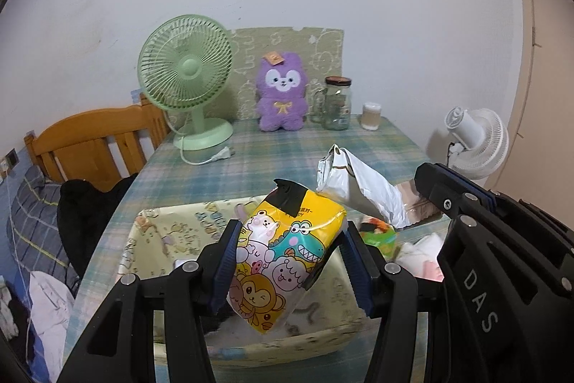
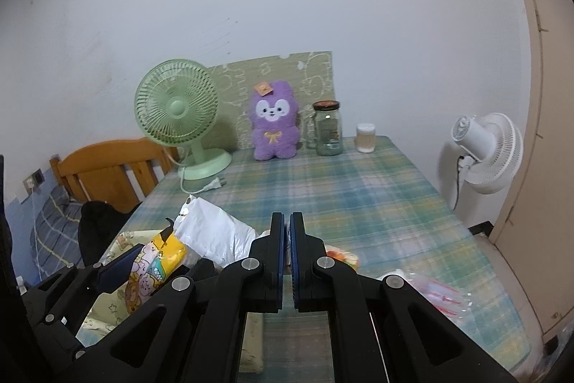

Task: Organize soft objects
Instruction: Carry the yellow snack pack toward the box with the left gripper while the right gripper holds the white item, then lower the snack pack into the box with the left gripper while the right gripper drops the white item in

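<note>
Left tool [image 1: 290,257] low in the left wrist view, pinching a yellow tissue pack [image 1: 283,261] printed with cartoon animals between its blue pads, pack tilted and held above a cream fabric bin [image 1: 161,239] at lower centre. Right tool [image 1: 427,189] entering from the right edge, gripping a white plastic bag [image 1: 358,189] just right of the pack, though fingertips not clearly shown here. More soft items, orange-green and pink-white, lying beyond the bin at right, too cramped to name. Further up on the plaid tabletop [image 1: 287,149]: green fan [image 1: 186,74] at upper left, purple plush [image 1: 281,92] at centre, glass jar [image 1: 337,103] and small cup [image 1: 371,115] to its right. White fan [image 1: 477,139] at right edge, wooden bed frame [image 1: 93,139] at left.

Right tool [image 2: 287,239] at lower centre of the right wrist view, fingers pressed together with only a thin gap; whether anything sits between them hard to tell. White plastic bag [image 2: 211,232] just left of the fingers. Left tool [image 2: 143,261] at lower left, clamped on the yellow tissue pack [image 2: 158,268] over the cream fabric bin [image 2: 118,243]. Green fan [image 2: 175,106], purple plush [image 2: 274,121], glass jar [image 2: 327,128] and small cup [image 2: 366,138] lined along the far edge of the plaid tabletop [image 2: 358,189], white fan [image 2: 491,153] at right
</note>
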Demonstrator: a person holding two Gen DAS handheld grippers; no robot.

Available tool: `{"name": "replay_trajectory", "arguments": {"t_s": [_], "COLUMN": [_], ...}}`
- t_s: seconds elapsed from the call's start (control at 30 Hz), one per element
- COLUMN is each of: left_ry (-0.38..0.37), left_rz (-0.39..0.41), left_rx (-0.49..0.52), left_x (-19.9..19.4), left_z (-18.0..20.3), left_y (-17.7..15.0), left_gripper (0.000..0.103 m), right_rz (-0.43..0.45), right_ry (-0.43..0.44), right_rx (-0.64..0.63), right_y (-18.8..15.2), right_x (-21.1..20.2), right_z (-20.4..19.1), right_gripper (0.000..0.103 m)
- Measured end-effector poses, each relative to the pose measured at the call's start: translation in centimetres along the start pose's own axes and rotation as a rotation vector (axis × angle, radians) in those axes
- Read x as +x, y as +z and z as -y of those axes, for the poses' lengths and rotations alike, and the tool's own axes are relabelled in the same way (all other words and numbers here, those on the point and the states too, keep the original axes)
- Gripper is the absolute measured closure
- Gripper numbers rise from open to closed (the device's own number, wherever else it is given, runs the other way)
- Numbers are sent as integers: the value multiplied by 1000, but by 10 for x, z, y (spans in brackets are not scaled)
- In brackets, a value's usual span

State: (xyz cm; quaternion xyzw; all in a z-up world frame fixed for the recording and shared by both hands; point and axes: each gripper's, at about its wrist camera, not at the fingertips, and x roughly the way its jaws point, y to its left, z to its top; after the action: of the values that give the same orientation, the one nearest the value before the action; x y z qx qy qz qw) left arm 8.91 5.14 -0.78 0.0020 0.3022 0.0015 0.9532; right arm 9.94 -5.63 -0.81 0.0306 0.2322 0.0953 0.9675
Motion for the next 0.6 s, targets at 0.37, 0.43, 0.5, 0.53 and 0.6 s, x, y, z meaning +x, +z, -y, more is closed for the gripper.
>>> {"name": "replay_trajectory", "arguments": {"t_s": [0.37, 0.43, 0.5, 0.53, 0.6], "left_ry": [57, 62, 68, 69, 62], "left_rz": [-42, -46, -53, -61, -86], "left_rx": [-3, 2, 10, 12, 17], "left_x": [17, 20, 26, 28, 35], "left_z": [-37, -42, -48, -49, -55], "left_y": [-9, -11, -15, -17, -22], "left_gripper": [46, 46, 46, 46, 46], "right_rz": [-55, -70, -84, -95, -109], "right_ry": [58, 63, 72, 73, 73], "right_rx": [-22, -30, -36, -38, -42], "right_y": [-11, -13, -17, -18, -21], "right_x": [23, 27, 31, 35, 39], "right_z": [-34, -40, -45, -48, -52], "right_gripper": [97, 97, 97, 97, 97]}}
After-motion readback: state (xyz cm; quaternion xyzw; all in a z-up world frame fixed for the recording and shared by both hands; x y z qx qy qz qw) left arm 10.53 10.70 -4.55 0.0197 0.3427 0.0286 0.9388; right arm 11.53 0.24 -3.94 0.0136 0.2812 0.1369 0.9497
